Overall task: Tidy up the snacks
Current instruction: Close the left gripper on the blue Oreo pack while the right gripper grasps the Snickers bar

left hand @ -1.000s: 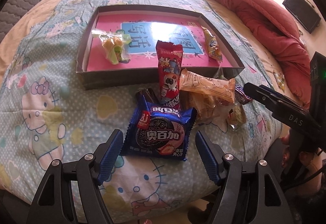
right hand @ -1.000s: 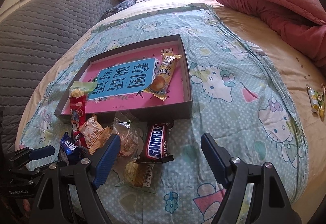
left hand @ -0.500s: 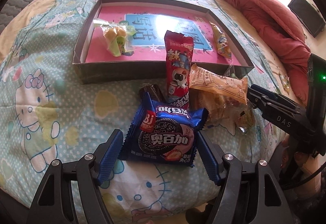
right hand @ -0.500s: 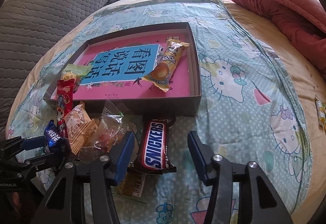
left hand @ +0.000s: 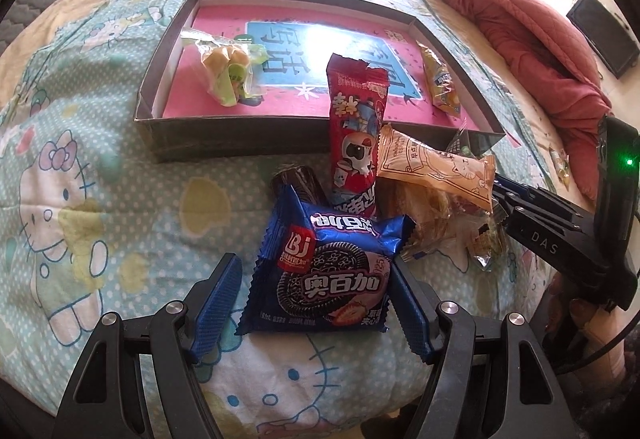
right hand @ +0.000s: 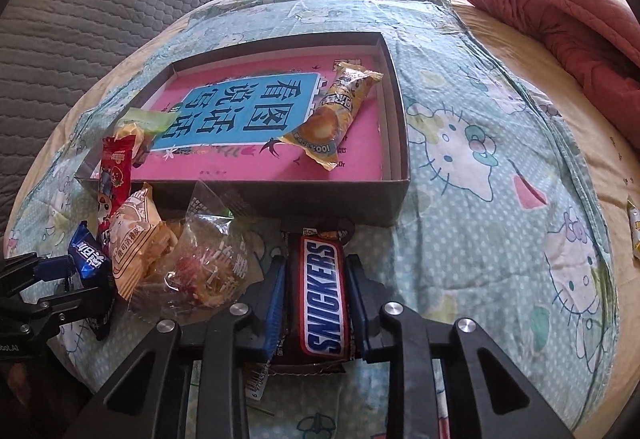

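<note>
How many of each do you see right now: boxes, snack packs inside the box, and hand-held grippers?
Box: 1
Snack packs inside it: 2 (yellow pack, green-yellow pack)
Hand-held grippers: 2 (left hand-held gripper, right hand-held gripper)
Total: 5

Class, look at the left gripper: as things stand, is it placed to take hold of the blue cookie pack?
Probably yes. The left gripper stands open with the cookie pack lying between its jaws, on top of the pile and uncovered.
</note>
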The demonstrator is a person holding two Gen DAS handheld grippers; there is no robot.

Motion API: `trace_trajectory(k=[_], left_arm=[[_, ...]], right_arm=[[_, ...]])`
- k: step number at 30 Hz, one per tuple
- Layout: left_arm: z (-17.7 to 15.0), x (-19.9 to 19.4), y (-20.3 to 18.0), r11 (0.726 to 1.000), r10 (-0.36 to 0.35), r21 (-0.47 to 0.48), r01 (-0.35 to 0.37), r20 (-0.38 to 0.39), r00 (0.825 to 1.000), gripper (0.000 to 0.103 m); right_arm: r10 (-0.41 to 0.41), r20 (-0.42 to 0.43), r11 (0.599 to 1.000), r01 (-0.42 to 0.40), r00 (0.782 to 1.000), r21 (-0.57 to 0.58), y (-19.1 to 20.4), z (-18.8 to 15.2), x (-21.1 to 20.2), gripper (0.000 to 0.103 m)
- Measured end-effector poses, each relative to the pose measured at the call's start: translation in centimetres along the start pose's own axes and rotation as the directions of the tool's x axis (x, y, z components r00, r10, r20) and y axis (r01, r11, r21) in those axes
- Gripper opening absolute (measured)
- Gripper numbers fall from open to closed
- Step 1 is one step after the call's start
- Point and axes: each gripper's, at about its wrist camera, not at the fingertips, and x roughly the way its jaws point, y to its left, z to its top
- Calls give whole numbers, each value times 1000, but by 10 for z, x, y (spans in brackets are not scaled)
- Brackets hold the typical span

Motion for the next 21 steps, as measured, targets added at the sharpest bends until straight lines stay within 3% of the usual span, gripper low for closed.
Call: trace_trajectory(k=[8, 12, 21], left_arm=[[-1, 0, 4, 1000, -10, -20, 11, 9, 1000, 74], [-1, 1, 0, 1000, -13, -12, 13, 7, 1000, 66], [-2, 3, -3, 999, -42, 3, 42, 8, 999, 58]], right_arm=[[12, 8, 1000, -12, 1000, 13, -3, 1, 0, 29], [8, 7, 1000, -8, 1000, 5, -2, 0, 2, 29], [8, 11, 1000, -8, 1000, 5, -2, 1, 6, 29]])
